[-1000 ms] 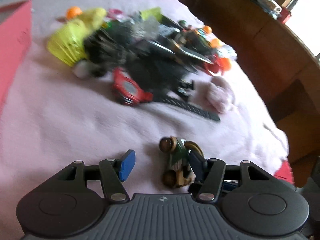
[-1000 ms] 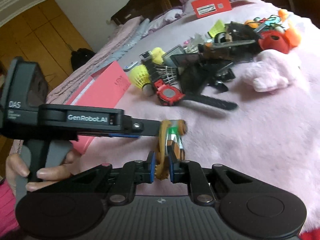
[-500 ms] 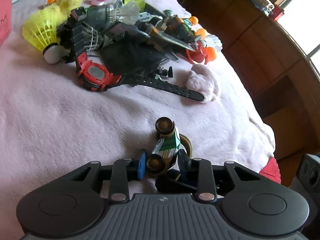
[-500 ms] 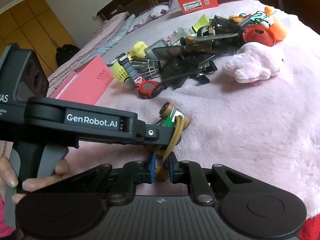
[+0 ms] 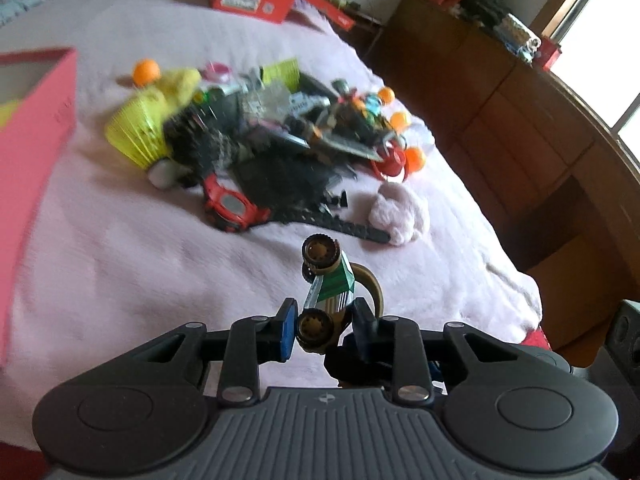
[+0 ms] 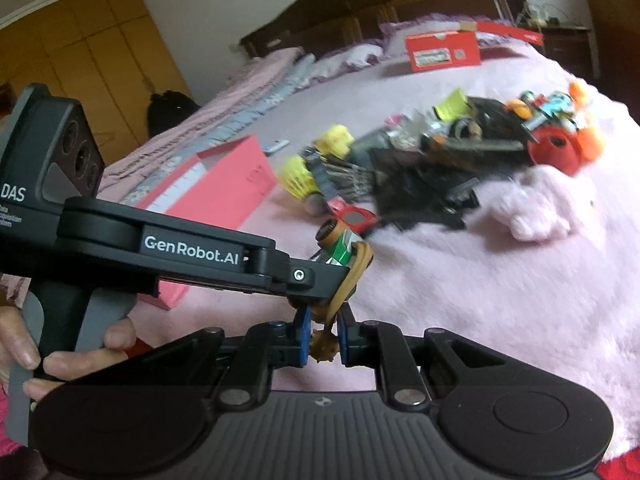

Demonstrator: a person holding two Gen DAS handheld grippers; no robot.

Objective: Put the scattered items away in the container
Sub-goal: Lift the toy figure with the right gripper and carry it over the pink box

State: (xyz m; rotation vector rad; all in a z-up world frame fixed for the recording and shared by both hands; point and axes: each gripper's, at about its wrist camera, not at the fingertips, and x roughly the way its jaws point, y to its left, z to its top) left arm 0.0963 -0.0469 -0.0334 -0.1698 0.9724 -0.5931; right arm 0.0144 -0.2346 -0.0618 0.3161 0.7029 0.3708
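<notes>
Both grippers hold one small green-and-white toy car with tan wheels (image 5: 329, 286), lifted clear of the fluffy pink blanket (image 5: 120, 260). The left gripper (image 5: 323, 322) is clamped across the car's near wheel end, blue pads pressed on either side. The right gripper (image 6: 323, 336) is clenched on the tan loop at the car's tail.

The left wrist view shows the car's body and far wheel pointing toward the heap of scattered items (image 5: 272, 140): a yellow-green shuttlecock (image 5: 136, 136), a red digital watch with a black strap (image 5: 232, 210), orange balls and a small pink plush (image 5: 400, 216). The pink cardboard box (image 5: 36, 120), open-topped, stands at the far left of that view, well apart from the car.

The right wrist view alone shows the left gripper's black body (image 6: 192, 256) from the side and the person's fingers (image 6: 80, 360) around its grey handle. It also shows the wooden headboard (image 6: 380, 12) and a red box (image 6: 440, 52) beyond the heap.
</notes>
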